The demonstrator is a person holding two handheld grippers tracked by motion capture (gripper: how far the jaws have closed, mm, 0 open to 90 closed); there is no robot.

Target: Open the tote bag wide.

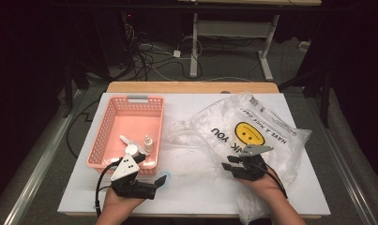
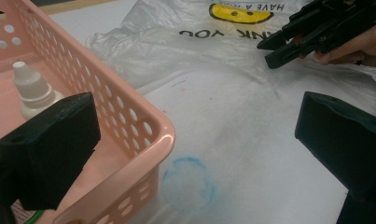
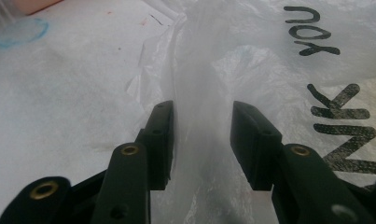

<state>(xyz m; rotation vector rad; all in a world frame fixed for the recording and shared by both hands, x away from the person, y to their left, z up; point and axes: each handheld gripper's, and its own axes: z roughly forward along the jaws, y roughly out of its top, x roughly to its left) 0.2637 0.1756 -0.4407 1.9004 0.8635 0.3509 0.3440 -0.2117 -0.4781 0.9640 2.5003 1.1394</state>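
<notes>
Right gripper [image 3: 202,140]: jaws half-spread around a raised fold of my plastic bag [image 3: 199,84], pads not yet pinching.
Left gripper [image 2: 195,154]: spread, idle beside pink basket [image 2: 143,126].
Advice: I'd close squarely on the fold, then lift slowly.

A basket [image 1: 112,136] is set on the table's [image 1: 196,187] left half, a dropper bottle [image 1: 148,143] inside; a plastic bag [image 1: 266,140] is spread to its right.

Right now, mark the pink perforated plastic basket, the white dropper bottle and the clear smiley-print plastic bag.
pink perforated plastic basket [image 1: 102,126], high view, left wall.
white dropper bottle [image 2: 31,88], left gripper view, neck.
clear smiley-print plastic bag [image 1: 280,140], high view, printed face.
</notes>
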